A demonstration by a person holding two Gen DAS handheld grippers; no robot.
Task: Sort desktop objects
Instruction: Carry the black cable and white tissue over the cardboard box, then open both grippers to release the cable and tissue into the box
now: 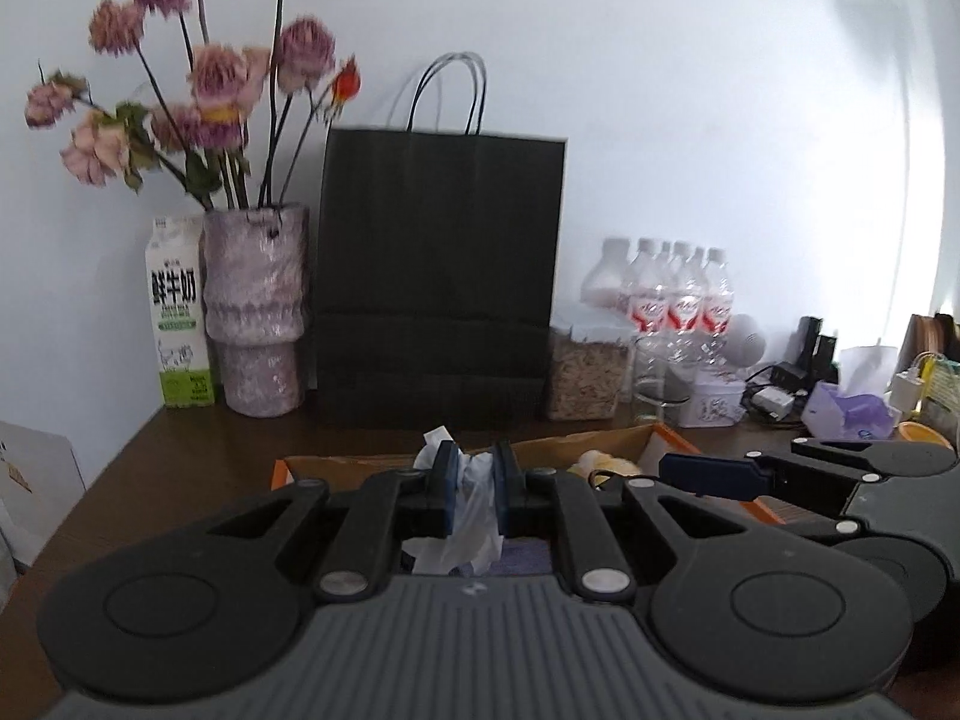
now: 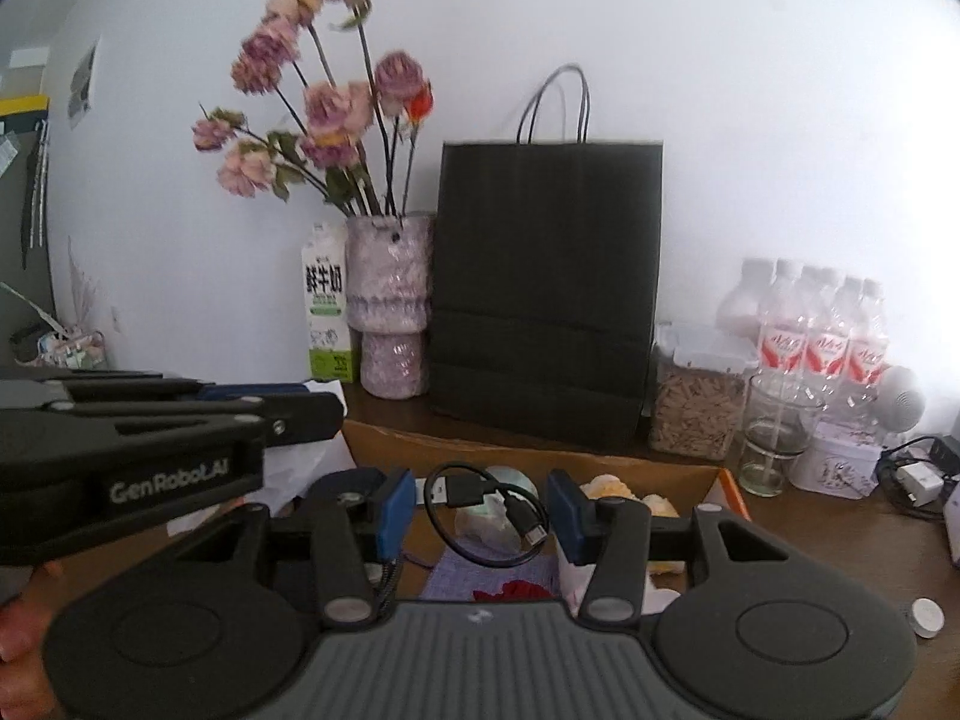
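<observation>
My left hand-held gripper (image 1: 477, 489) is clamped tight on a crumpled white tissue (image 1: 465, 516), which hangs down between its blue pads above the open cardboard box (image 1: 576, 445). My right hand-held gripper (image 2: 480, 516) is closed on a coiled black USB cable (image 2: 480, 507); the loop spans the gap between its blue pads and sits over the same box (image 2: 420, 441), though I cannot tell for certain how firmly the pads bite on it. Inside the box, beneath the cable, I see a purple cloth (image 2: 480, 576) and some pale yellowish things (image 2: 606, 489) too blurred to name. Behind the box, a black paper bag (image 1: 441, 276) stands upright against the wall. Left of the bag stands a mottled purple vase (image 1: 255, 312) of faded pink flowers (image 1: 222, 78), with a milk carton (image 1: 174, 312) just beside it on the far side. Right of the bag sit a clear jar of grain (image 1: 585, 369), an empty glass (image 1: 657, 378) and a row of water bottles (image 1: 678, 288). Everything rests on the dark wooden desk (image 1: 180, 468).
</observation>
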